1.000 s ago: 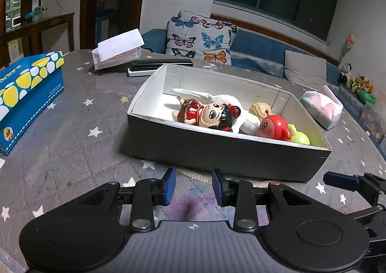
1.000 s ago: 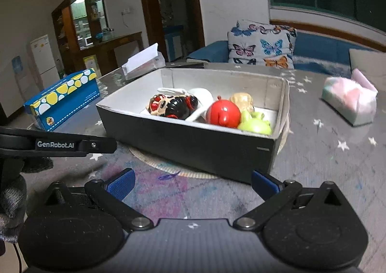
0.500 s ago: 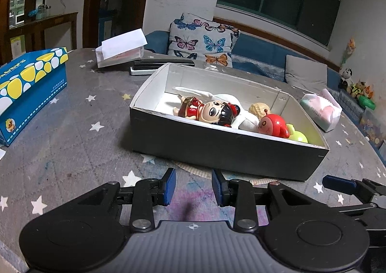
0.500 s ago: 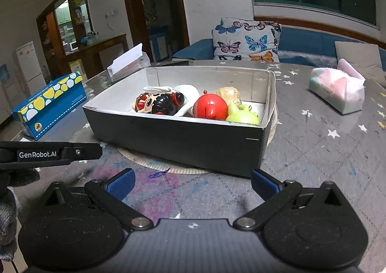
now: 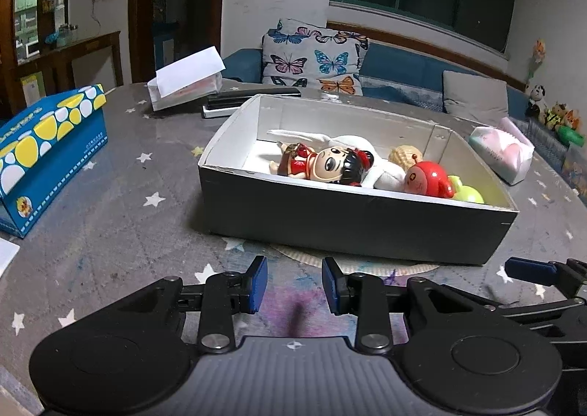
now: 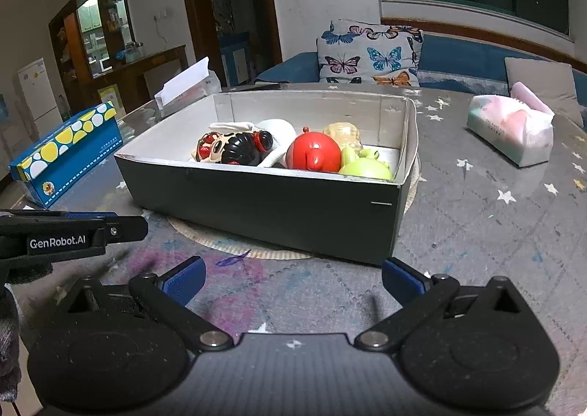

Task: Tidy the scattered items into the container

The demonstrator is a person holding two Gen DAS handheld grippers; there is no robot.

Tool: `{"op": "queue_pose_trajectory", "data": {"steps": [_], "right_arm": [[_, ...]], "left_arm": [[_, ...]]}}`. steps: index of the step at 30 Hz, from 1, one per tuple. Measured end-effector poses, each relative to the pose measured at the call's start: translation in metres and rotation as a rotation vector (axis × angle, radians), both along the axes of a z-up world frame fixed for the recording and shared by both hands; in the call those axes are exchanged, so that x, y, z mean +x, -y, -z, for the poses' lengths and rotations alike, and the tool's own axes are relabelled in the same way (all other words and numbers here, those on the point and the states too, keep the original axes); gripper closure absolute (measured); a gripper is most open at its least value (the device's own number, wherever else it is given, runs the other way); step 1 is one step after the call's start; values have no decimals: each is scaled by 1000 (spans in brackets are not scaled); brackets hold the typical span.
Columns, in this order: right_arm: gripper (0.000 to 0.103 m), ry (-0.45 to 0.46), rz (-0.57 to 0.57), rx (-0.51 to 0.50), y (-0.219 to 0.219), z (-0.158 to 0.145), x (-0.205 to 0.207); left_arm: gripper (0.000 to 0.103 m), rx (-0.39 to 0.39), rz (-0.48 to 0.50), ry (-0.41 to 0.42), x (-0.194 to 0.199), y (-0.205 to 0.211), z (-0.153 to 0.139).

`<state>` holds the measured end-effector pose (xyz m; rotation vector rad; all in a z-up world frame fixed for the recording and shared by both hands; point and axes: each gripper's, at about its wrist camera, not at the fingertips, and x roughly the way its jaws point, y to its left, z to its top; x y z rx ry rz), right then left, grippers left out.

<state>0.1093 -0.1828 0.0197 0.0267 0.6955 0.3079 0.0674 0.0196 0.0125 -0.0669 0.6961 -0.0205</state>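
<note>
The left claw (image 5: pixel 294 285) hangs over the bench (image 5: pixel 110 232) with its blue pads parted by a narrow gap and nothing between them; it is released and touches nothing. The right claw (image 6: pixel 291 278) stands spread much wider, also released and holding nothing, above the star-patterned cloth that covers the bench.

Just beyond both claws sits the container (image 5: pixel 352 228), a shallow open box, dark outside and white inside, resting on a round pale mat (image 6: pixel 234 243). Inside it lie the gathered items, packed toward the middle and one end: a doll (image 5: pixel 326 166) with black hair and red dress lying on its side, a white cloth toy (image 5: pixel 381 173) under and behind it, a red round toy (image 6: pixel 313 157), a green toy (image 6: pixel 365 166) beside the red one near the end wall, and a tan figure (image 6: pixel 343 133) behind them. The other end of the box is bare white floor.

Around the container, well apart from it, a blue and yellow tissue box (image 5: pixel 47 155) stands off to one side, a white open tissue holder (image 5: pixel 187 83) and a flat dark device (image 5: pixel 249 102) lie past the far wall, and a soft pink-and-white tissue pack (image 6: pixel 513 133) lies on the opposite side. Nothing stands between the claws and the near wall of the box. Beyond the bench is a blue sofa with a butterfly cushion (image 5: pixel 315 60).
</note>
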Motion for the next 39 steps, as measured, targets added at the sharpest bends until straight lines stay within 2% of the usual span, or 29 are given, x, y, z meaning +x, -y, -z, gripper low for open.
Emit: {"op": "queue_pose_trajectory", "data": {"steps": [21,39], "right_arm": [[0,-24,-2,-1,-3,6,11],[0,-39,8,-14,-4,9,19]], "left_arm": [[68,68,1,-10,13,7,4],[68,82,14,-31,24,13,8]]}}
